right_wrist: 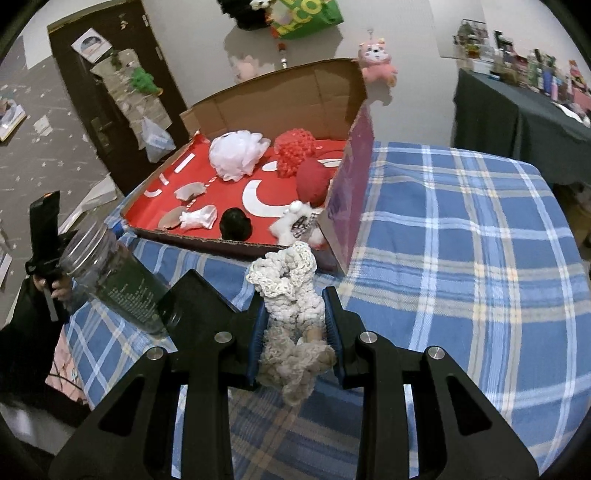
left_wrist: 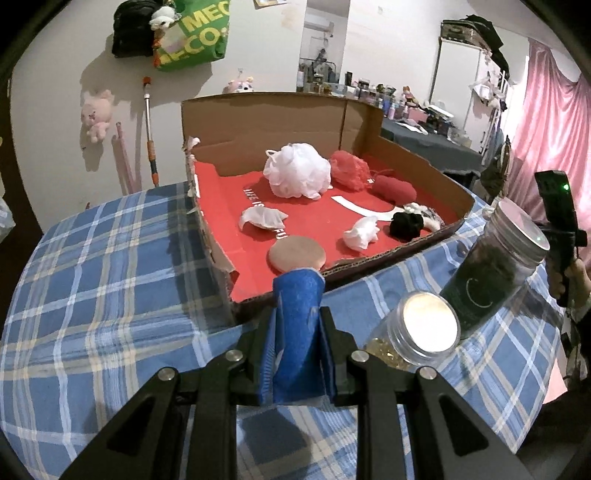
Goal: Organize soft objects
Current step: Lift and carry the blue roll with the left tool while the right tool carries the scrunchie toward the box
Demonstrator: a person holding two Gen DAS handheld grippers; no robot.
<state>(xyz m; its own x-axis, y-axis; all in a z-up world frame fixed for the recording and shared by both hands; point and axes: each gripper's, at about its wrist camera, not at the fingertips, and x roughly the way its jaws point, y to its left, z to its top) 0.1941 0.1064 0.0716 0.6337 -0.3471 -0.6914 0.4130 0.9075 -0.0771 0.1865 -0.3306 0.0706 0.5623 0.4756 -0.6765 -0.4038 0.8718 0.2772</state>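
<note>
Blue sponge point(left_wrist: 295, 325) is seen pinched upright between the pads of the left gripper point(left_wrist: 297, 347), its rounded top reaching the near edge of the cardboard box point(left_wrist: 424, 243). Over on the right wrist view, a cream crocheted scrunchie point(right_wrist: 291, 295) is clamped between the closed-in fingers of the right gripper point(right_wrist: 293, 332), with a loose tail of yarn hung below the pads and the upper loop raised toward the box corner.

Blue plaid cloth point(left_wrist: 92, 295) is spread under everything. Just right of the left gripper, a small clear jar point(left_wrist: 424, 328) with a shiny lid is seen, and a taller dark jar point(left_wrist: 495, 266) with a metal lid is tilted beside it.

Further on, the open box with its red lining is filled with soft things. A flat tan puff point(left_wrist: 297, 254) is laid nearest, at the front edge. Behind it, two crumpled white pieces point(left_wrist: 264, 218) and point(left_wrist: 362, 232) are set apart, with a black scrunchie point(left_wrist: 404, 225) to the right. At the back, a white mesh pouf point(left_wrist: 297, 171) is seated beside a red mesh pouf point(left_wrist: 349, 170), and a red cushion-like lump point(left_wrist: 393, 188) is placed just right of them.

Farthest off, a pink plush toy point(left_wrist: 96, 114) and a green bag point(left_wrist: 192, 33) are hung on the wall.
</note>
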